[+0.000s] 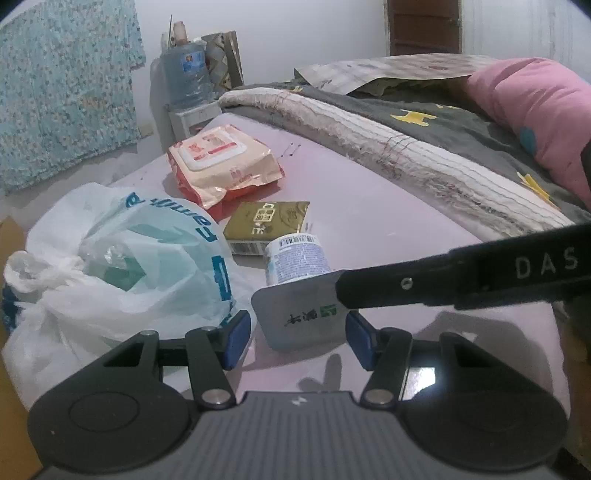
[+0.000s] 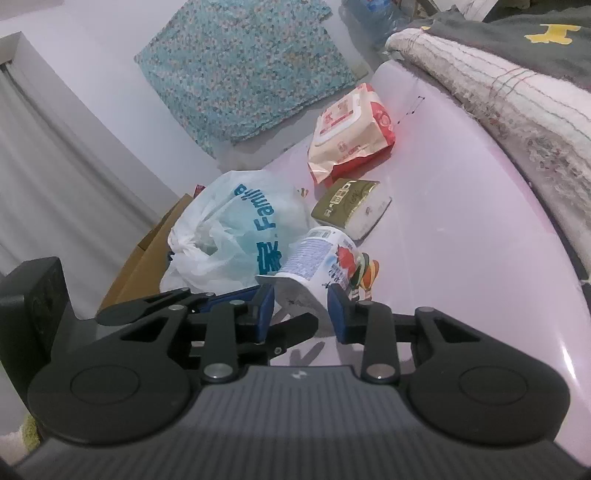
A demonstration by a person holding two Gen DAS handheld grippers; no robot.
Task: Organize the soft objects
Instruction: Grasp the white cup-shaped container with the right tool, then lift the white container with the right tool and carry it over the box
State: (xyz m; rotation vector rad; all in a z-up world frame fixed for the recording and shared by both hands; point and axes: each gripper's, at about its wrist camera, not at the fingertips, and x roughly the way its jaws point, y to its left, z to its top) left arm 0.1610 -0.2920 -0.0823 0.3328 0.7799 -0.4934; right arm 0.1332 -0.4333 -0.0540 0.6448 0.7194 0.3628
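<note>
The right gripper (image 2: 301, 312) pinches a cup (image 2: 317, 264) by its foil lid on the pink sheet (image 2: 461, 221), beside the bag (image 2: 229, 240) (knotted). The left gripper (image 1: 295, 338) stands half open around that lid, pads apart from it.

White walls (image 1: 295, 44), dim flat light. Bed with pale pink sheet (image 1: 388, 206) fills the middle, grey blanket (image 1: 454, 122) and pink pillow (image 1: 535, 110) piled at its far side. Blue floral cloth (image 1: 62, 88) hangs on the wall, water jug (image 1: 186, 75) on a dispenser in the corner, brown door (image 1: 424, 26) behind, grey curtain (image 2: 48, 177) at left.
</note>
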